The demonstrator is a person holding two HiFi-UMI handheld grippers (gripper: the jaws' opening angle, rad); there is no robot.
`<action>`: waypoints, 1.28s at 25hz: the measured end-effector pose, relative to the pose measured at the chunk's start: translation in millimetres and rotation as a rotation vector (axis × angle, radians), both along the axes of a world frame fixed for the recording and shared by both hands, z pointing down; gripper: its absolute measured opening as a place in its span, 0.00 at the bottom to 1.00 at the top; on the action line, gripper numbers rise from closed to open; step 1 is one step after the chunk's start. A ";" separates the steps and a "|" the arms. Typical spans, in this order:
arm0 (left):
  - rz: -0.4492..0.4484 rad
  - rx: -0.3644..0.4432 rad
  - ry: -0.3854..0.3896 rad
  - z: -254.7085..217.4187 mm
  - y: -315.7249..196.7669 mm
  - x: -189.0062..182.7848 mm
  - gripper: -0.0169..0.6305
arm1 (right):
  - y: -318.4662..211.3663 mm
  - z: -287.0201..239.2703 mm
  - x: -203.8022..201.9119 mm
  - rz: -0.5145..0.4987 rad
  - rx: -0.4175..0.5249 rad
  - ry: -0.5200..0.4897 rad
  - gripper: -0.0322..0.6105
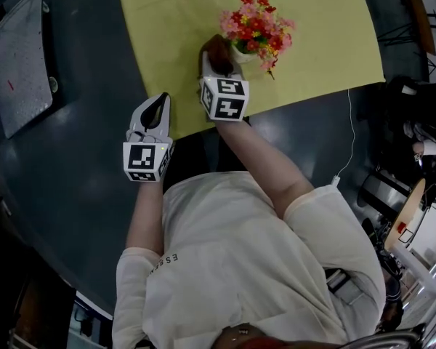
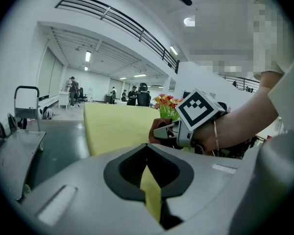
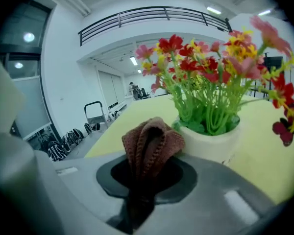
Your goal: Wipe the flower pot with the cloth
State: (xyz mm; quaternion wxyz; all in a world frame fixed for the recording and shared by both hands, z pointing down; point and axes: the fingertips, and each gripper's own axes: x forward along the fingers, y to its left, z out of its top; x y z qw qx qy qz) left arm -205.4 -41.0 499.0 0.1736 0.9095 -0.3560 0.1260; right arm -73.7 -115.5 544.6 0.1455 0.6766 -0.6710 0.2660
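At upper centre, your right hand-held gripper pinches the soft cloth; the pot looks light and tippy, so wipe gently; left hand-held gripper closed, empty

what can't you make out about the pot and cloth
- Head view: flower pot mostly hidden by flowers and right gripper.
- Right gripper view: pot's base hidden by the gripper body; cloth touching pot or not, unclear.
- Left gripper view: pot hidden behind right gripper.
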 end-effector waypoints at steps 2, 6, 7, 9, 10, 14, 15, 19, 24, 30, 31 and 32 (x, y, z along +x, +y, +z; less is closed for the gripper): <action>0.004 0.003 0.002 -0.2 -0.3 4.2 0.04 | 6.3 0.9 5.8 0.013 -0.005 -0.015 0.13; 0.016 0.002 0.015 -3.6 -4.1 11.8 0.04 | 18.2 1.0 16.9 0.037 -0.019 -0.049 0.14; 0.017 0.001 0.017 -4.2 -4.6 13.8 0.04 | 21.1 0.5 18.4 0.034 -0.022 -0.054 0.13; 0.021 0.000 0.019 -4.3 -4.7 18.8 0.04 | 27.5 -0.4 20.5 0.024 -0.028 -0.062 0.14; 0.024 -0.001 0.019 -3.8 -4.2 21.8 0.04 | 30.9 -0.7 21.8 0.017 -0.032 -0.063 0.14; 0.030 -0.001 0.024 -1.9 -1.3 34.9 0.04 | 43.5 -0.5 29.5 -0.023 -0.036 -0.049 0.14; 0.034 -0.002 0.026 -1.6 -0.5 38.5 0.04 | 46.4 -0.2 32.1 -0.032 -0.035 -0.049 0.14; 0.043 0.000 0.045 -2.3 -0.2 53.5 0.04 | 57.9 0.7 45.5 -0.053 -0.040 -0.058 0.14; 0.078 0.012 0.078 -5.4 -0.4 77.8 0.04 | 72.3 -0.5 66.7 -0.088 -0.049 -0.027 0.14; 0.174 0.046 0.091 -6.9 -7.0 113.2 0.05 | 86.7 0.3 113.9 -0.085 -0.064 0.000 0.14; 0.194 0.053 0.073 -3.6 -8.6 119.0 0.05 | 88.9 0.5 124.5 -0.083 -0.070 0.011 0.14; 0.211 0.058 0.050 0.4 -11.5 124.4 0.05 | 90.2 0.4 135.7 -0.078 -0.075 0.025 0.14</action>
